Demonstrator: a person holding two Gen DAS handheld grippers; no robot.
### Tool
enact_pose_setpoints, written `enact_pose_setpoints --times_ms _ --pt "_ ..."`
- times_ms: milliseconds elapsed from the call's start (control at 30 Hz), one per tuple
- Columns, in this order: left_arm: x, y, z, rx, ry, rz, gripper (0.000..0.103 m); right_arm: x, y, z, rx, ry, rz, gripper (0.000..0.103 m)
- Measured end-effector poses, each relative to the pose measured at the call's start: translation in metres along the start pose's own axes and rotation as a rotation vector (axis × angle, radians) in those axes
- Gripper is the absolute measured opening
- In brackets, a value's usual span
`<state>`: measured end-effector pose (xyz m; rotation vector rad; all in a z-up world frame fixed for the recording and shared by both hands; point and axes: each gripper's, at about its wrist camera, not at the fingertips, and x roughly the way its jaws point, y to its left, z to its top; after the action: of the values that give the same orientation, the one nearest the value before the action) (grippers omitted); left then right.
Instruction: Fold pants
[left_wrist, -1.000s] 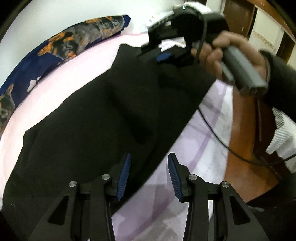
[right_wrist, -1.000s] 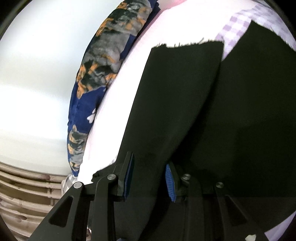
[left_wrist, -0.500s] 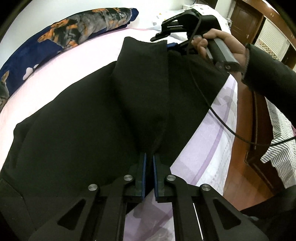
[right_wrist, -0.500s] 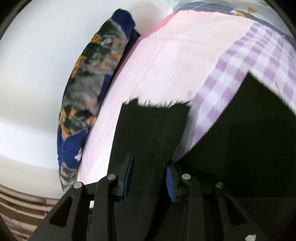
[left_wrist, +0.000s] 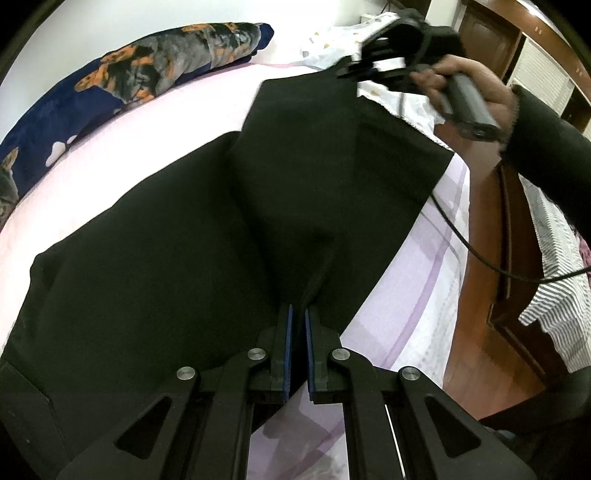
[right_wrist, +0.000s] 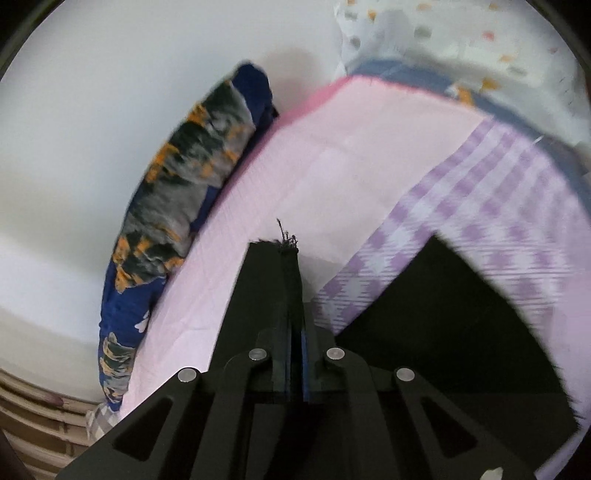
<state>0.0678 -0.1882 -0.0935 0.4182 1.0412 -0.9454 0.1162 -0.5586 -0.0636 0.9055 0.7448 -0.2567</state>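
Note:
Black pants (left_wrist: 177, 236) lie spread on a pink and lilac-checked bed sheet (left_wrist: 413, 306). My left gripper (left_wrist: 297, 317) is shut on a pinched fold of the pants at their near edge, the cloth rising in a ridge from its blue pads. Far across the bed, a hand holds my right gripper (left_wrist: 369, 64), which lifts the leg end of the pants. In the right wrist view the right gripper (right_wrist: 293, 332) is shut on the frayed hem of the pants (right_wrist: 269, 295), raised above the sheet. The second leg (right_wrist: 436, 314) lies flat to the right.
A long navy pillow (left_wrist: 122, 88) with an orange and grey print runs along the wall. A white dotted quilt (right_wrist: 461, 44) sits at the bed's far end. A wooden floor (left_wrist: 480, 325) and a striped cloth (left_wrist: 554, 288) lie beyond the bed's right edge. A cable (left_wrist: 472, 251) trails from the right gripper.
Both grippers went from open to shut on the pants. The right gripper then rose and pulled back, lifting the hem off the sheet; the left stayed put.

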Motion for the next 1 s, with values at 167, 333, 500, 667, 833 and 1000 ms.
enact_pose_setpoints --times_ms 167,333,500,667,833,1000 --pt "-0.009 -0.003 0.001 0.035 -0.034 0.0 0.006 -0.047 -0.023 -0.015 0.004 -0.056 -0.063 0.004" --pt "-0.008 -0.008 -0.003 0.097 -0.024 -0.011 0.006 -0.067 -0.062 -0.04 0.061 -0.055 -0.13 0.004" --pt "-0.004 -0.015 -0.007 0.146 -0.005 -0.014 0.006 -0.078 -0.09 -0.06 0.126 -0.06 -0.141 0.004" --pt "0.002 -0.019 -0.012 0.178 0.01 -0.013 0.006 -0.084 -0.102 -0.073 0.145 -0.075 -0.155 0.004" --pt "0.006 -0.018 -0.011 0.179 0.019 -0.024 0.006 -0.081 -0.116 -0.08 0.186 -0.073 -0.163 0.004" --pt "0.009 -0.016 -0.012 0.166 0.018 -0.025 0.006 -0.082 -0.124 -0.082 0.194 -0.084 -0.198 0.004"
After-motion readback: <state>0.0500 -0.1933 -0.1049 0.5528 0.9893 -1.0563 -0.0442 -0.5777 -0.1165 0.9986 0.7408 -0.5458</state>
